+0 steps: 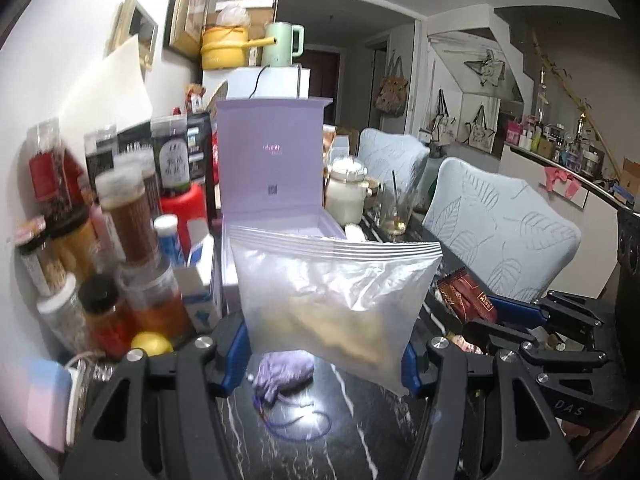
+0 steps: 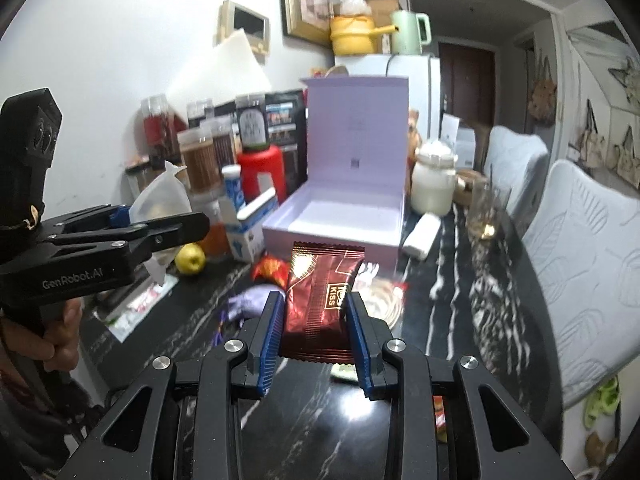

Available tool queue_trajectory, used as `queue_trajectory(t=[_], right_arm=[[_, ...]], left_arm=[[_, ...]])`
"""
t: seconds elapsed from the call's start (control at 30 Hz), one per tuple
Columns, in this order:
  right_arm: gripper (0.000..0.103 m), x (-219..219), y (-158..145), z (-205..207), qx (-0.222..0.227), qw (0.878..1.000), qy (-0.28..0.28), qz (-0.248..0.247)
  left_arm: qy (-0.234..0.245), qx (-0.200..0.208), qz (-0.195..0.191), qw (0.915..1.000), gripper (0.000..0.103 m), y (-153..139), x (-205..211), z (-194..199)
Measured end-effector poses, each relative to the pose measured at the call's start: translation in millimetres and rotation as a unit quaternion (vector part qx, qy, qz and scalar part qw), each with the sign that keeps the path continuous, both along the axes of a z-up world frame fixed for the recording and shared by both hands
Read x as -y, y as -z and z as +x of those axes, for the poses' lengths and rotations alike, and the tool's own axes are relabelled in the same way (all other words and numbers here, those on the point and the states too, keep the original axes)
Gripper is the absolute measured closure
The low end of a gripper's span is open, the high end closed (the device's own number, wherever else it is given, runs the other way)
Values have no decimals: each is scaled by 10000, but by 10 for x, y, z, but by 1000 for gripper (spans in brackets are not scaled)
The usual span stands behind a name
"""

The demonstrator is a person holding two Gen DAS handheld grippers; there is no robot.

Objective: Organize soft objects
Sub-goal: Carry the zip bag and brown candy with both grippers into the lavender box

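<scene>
Lilac box (image 2: 340, 216): open, empty.
Left claw (image 1: 324, 354): clamped on frosted zip bag (image 1: 336, 296).
Right claw (image 2: 314, 336): gripping maroon packet (image 2: 320, 300).
Remaining: purple pouch (image 1: 286, 376) on desk (image 1: 360, 440).

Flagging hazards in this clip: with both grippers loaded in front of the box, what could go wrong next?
1. The frosted zip-top plastic bag, pinched only at its lower edges by the left gripper, may sag or slip.
2. The dark red foil snack packet in the right gripper could crumple.
3. Both heading for the open lilac gift box risks collision.
</scene>
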State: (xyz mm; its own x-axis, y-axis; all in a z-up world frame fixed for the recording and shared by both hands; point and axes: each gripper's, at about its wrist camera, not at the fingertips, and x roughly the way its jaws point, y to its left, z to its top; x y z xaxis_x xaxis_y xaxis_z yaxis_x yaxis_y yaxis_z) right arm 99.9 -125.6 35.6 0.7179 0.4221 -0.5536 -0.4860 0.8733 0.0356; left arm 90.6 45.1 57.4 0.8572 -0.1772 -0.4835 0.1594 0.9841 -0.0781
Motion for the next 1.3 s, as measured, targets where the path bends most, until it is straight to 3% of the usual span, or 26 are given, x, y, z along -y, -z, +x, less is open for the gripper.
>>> queue_trajectory(t=[0.37,0.87,1.3], right_arm=[[71,-62,-415,318,472,9985,-277,83],[71,-259,-665,1277,751,9966,-279,171],[71,-426,-633,2228,781,9968,-171,35]], left_arm=[[36,199,-49,9998,44,-227,20,451],[19,547,-66,9985,44,-484,40,1357],[-155,477,-164,9986,44,-418,-183,2237]])
